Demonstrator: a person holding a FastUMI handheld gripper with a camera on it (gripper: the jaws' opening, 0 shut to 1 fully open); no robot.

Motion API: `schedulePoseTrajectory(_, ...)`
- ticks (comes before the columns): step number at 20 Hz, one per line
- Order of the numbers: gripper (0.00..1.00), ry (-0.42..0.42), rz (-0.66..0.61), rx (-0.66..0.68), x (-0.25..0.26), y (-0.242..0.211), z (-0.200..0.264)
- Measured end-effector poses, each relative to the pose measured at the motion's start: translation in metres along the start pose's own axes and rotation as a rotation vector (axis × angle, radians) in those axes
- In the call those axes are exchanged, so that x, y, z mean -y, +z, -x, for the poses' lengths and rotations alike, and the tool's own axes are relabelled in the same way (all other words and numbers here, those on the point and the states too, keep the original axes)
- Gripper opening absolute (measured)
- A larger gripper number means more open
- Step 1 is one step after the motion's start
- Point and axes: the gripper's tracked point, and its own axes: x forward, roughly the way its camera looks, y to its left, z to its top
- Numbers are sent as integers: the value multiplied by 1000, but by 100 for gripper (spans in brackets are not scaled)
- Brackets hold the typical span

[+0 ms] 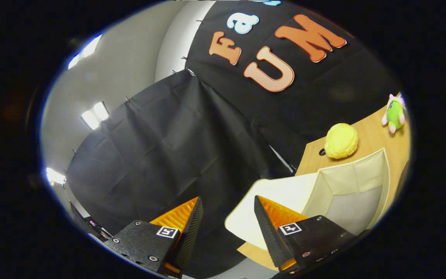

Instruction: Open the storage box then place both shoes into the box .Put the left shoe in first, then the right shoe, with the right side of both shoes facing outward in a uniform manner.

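Observation:
My gripper (227,203) is open, tilted, with nothing between its fingers; past the gap hangs the black cloth wall. Just beyond the right finger (269,221) lies the cream storage box (356,174) on the wooden table (370,133). Its lid (273,201) is swung open toward the fingers, and the pale grey inside of the box shows. No shoe is in sight.
A yellow knobbly ball (341,141) rests on the table just behind the box. Farther back stands a small green and pink plush toy (395,113). The table's edge runs beside the lid, with the black cloth wall (176,147) beyond it.

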Motion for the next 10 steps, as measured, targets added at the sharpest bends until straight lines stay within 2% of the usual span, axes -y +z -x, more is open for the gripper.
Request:
schedulePoseTrajectory(5,91,-214,142,54,66,19,61)
schedulePoseTrajectory(10,95,-427,205,79,144,38,124)
